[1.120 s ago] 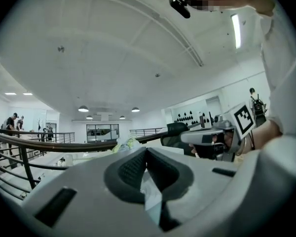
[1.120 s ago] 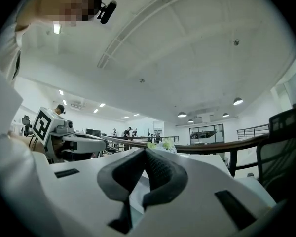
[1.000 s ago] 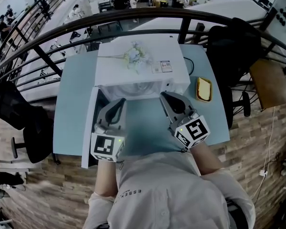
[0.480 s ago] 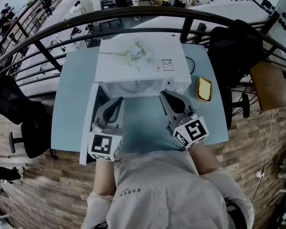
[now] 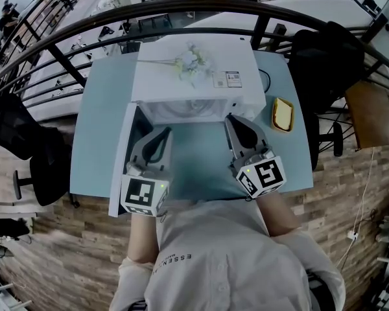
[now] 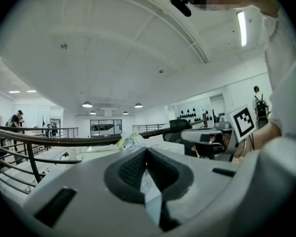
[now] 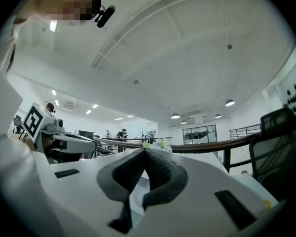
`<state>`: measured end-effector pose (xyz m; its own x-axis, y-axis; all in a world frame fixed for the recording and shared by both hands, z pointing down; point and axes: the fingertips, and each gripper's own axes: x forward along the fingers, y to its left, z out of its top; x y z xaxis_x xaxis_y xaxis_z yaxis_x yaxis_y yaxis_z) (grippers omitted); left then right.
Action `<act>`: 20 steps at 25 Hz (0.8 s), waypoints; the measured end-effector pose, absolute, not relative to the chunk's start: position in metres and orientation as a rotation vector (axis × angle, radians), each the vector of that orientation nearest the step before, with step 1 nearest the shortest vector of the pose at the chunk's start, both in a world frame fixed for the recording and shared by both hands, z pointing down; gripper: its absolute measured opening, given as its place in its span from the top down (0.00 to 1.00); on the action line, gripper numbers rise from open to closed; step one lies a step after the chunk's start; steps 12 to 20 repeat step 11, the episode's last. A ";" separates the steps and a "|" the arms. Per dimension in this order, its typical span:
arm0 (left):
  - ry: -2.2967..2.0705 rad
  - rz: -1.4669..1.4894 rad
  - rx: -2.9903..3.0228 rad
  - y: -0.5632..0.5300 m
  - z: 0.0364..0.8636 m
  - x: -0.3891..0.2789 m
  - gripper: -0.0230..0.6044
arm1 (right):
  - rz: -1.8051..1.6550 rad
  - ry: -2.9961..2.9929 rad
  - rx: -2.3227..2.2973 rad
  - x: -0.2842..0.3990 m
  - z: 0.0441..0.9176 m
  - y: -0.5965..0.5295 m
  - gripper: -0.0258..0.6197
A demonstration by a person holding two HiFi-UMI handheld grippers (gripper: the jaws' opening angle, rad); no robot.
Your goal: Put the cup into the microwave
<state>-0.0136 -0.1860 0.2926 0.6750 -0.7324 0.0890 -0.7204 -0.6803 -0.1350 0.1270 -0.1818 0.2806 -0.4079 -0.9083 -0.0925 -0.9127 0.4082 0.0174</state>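
Item 1, my left gripper (image 5: pixel 161 138): clenched on nothing, pads pressed flat together in its own view. It sits over the near-left part of the table (image 5: pixel 98 141), pointing at the microwave. Position unchanged over the last second.

Item 2, my right gripper (image 5: pixel 237 126): likewise clenched and empty. It is over the near-right part of the table, tips just short of the microwave's front. It has not moved either.

Item 3, microwave (image 5: pixel 194 83): white, set at the far edge of the table, flowers (image 5: pixel 191 62) lying on its roof. Its door (image 5: pixel 122 167) stands swung open along the left edge, as it did a second ago.

Item 4, cup: not in either gripper and nowhere on the bare table. A pale, glassy shape shows in the open cavity (image 5: pixel 185 109). I cannot tell whether that is the cup or only the turntable.

Item 5, yellow dish (image 5: pixel 282 114): near the right edge, beside the microwave, untouched.

Assessment: nothing has shifted but my head. With both grippers empty and drawn back, I judge the cup is probably already inside. If so, only the door is left to close.
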 end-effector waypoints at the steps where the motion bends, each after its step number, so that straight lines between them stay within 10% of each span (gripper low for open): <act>1: 1.215 -0.212 -2.793 -0.186 0.293 -0.014 0.96 | 0.101 2.575 -1.676 0.127 0.281 -0.182 0.94; 20: 1.220 -0.215 -2.789 -0.189 0.290 -0.018 0.96 | 0.065 2.570 -1.684 0.125 0.284 -0.186 0.94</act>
